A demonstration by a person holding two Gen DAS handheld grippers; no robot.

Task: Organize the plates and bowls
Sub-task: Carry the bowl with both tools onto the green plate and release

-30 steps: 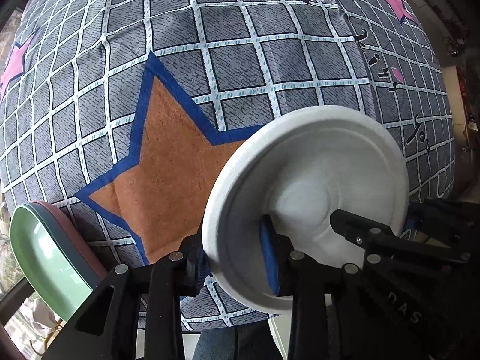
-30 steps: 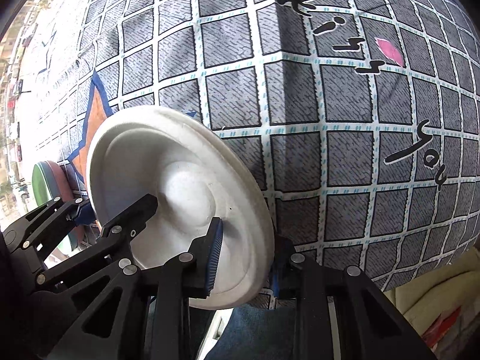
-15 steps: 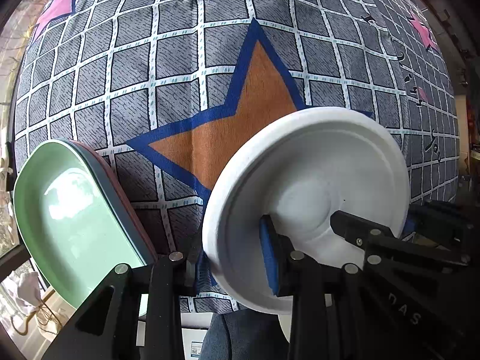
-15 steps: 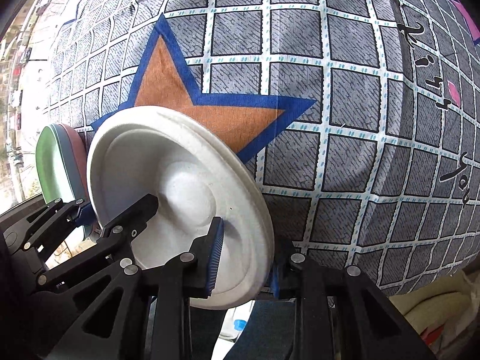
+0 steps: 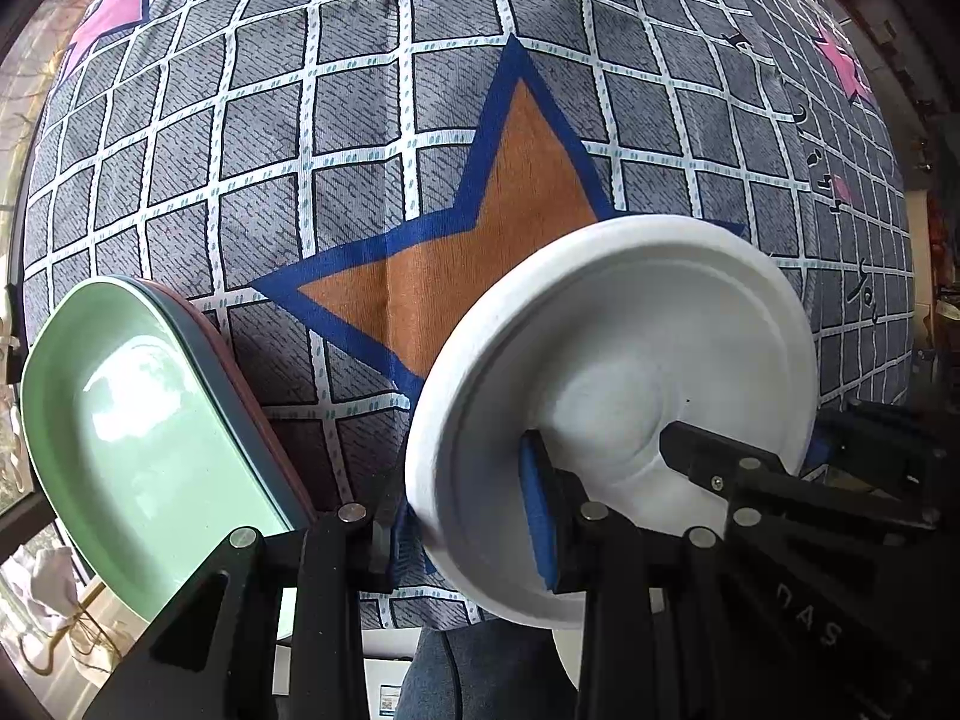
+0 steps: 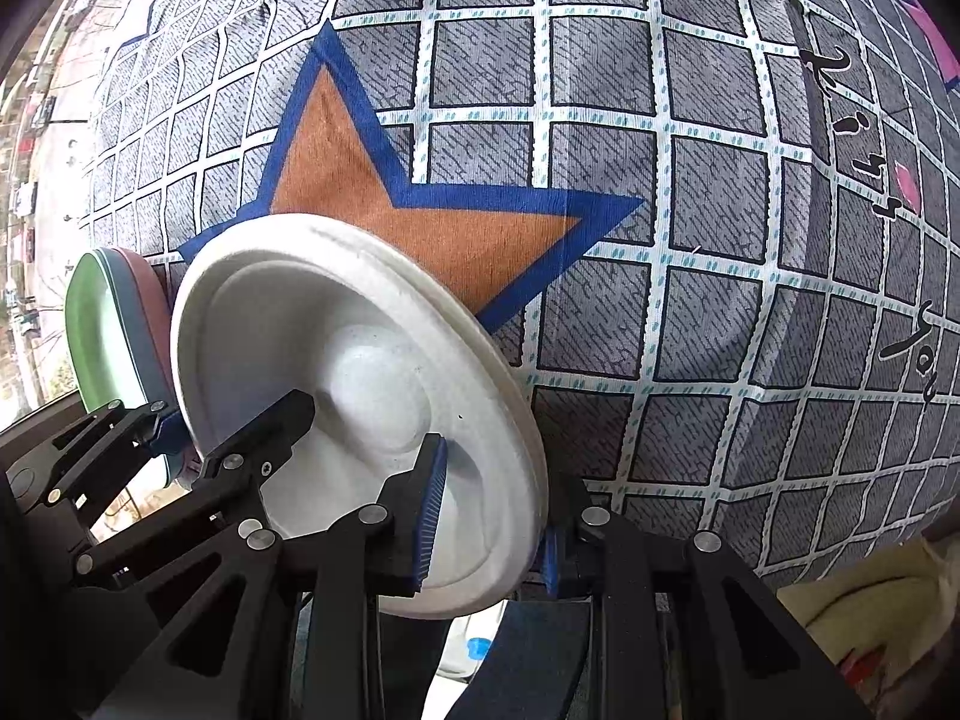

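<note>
A white disposable plate (image 5: pixel 618 384) is held above the cloth-covered table by both grippers. My left gripper (image 5: pixel 468 516) is shut on its left rim. My right gripper (image 6: pixel 486 516) is shut on its right rim (image 6: pixel 516 420). The right gripper's fingers (image 5: pixel 750 480) show at the plate's far side in the left wrist view. The left gripper's fingers (image 6: pixel 138 426) show at the left in the right wrist view. A stack of plates, green (image 5: pixel 126 420) on top with grey-blue and reddish ones under it, sits at the table's left; it also shows in the right wrist view (image 6: pixel 96 324).
The table carries a grey checked cloth (image 5: pixel 360 120) with an orange star (image 5: pixel 468 276) under the white plate, and pink stars near the corners. The table's near edge lies just below the grippers, with the person's legs (image 5: pixel 480 672) below it.
Both grippers have carried the white plate leftward over the table. The orange star has come under the plate, and the green plate stack has come further into view at the left.
</note>
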